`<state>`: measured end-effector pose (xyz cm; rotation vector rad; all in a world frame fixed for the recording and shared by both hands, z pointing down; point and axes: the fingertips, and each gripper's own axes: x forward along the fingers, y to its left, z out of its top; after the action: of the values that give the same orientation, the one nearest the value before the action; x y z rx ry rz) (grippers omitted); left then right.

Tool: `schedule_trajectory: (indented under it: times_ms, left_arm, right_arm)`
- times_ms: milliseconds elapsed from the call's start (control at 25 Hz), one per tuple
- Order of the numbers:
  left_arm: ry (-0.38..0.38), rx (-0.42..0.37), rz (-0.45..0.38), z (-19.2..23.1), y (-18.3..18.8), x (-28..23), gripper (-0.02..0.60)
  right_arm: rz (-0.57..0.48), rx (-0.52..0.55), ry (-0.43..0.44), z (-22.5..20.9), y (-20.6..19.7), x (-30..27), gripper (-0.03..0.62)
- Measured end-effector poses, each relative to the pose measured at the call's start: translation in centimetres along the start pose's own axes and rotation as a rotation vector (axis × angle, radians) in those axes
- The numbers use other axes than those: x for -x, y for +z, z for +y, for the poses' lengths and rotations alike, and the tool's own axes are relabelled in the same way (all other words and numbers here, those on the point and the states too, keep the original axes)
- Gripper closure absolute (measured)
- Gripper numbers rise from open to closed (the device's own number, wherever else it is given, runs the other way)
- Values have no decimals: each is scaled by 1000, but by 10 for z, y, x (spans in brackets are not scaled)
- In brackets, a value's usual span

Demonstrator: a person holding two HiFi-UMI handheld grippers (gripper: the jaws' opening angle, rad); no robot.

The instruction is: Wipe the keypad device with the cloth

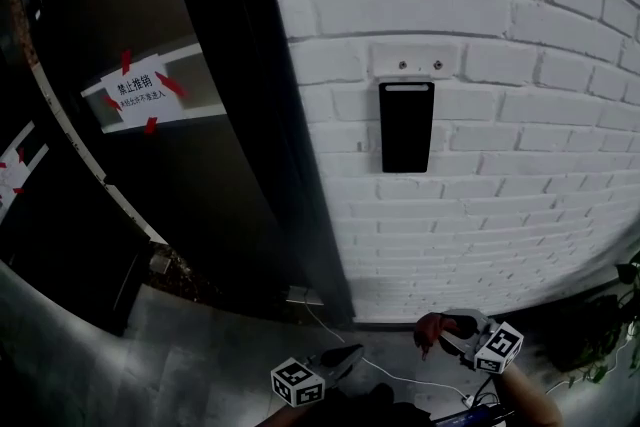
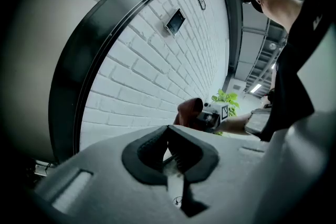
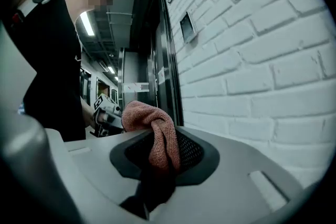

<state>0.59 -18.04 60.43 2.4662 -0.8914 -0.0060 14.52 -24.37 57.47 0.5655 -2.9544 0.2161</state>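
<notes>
on my left, the left gripper [image 1: 347, 353] hangs low, jaws together on nothing. no wiping looks done yet: the keypad device [image 1: 406, 126], a dark glossy upright slab with a pale strip at its top, sits on the white brick wall [image 1: 520, 165], well above both tools. the right gripper [image 1: 452, 331] is clamped on the bunched reddish cloth [image 3: 156, 136], clear of the wall.

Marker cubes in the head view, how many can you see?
2. One marker cube is bottom centre on the left gripper; the other, lower right, on the right gripper holding the cloth. None seems hidden.
</notes>
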Motion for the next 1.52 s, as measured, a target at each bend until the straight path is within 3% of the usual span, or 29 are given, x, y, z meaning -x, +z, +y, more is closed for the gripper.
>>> schedule_trajectory:
  times_ms: [280,720,1080,1320,1520]
  left_arm:
    - [-27,-2,10,-8,-14,15,577]
    - [-89,15,30,-46,-63,88,578]
    - [-135,9,50,-82,-105,148,578]
    - [-183,14,68,-107,-128,162,578]
    - [-220,2,79,-124,-144,155,577]
  right_arm:
    - [37,-211,-99,37,-82,28,505]
    - [-16,-359,-172,151,-126,34,505]
    - [-120,-374,-269,231,-121,39,505]
    - [-71,-312,-276,276,-138,46,507]
    - [-80,-290,-270,298,-129,51,507]
